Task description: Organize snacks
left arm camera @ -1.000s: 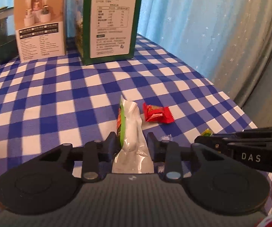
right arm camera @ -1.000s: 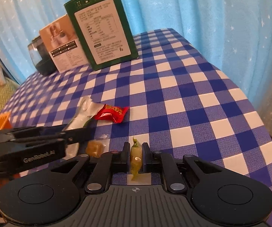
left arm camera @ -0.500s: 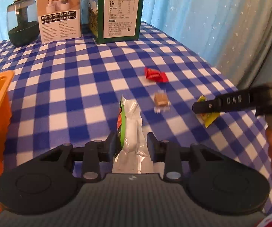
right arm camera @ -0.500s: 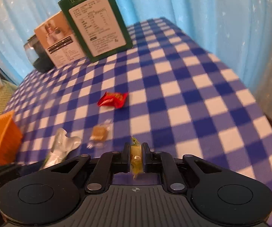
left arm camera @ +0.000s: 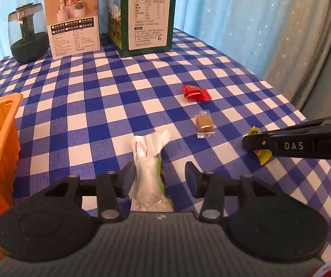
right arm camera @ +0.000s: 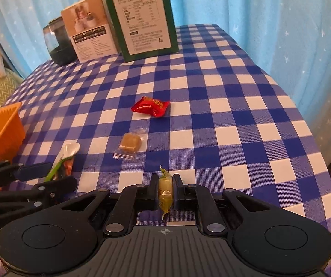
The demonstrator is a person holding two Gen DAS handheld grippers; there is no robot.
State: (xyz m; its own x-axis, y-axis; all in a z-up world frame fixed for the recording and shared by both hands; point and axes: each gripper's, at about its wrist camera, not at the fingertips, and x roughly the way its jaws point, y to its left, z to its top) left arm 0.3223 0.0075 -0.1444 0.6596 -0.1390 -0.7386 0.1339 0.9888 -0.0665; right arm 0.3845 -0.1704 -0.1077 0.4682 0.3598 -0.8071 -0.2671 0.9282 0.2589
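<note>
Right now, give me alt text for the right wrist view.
The right gripper pinches a yellow-green candy above a blue checked tablecloth. Ahead lie a brown candy and a red candy; an orange basket sits at left.

Soft daylight is glowing through the far blue curtain [right arm camera: 246, 4], leaving faint shadows on the checkered surface [left arm camera: 119, 106], while fisheye distortion is bending edges and corners are darkening.
</note>
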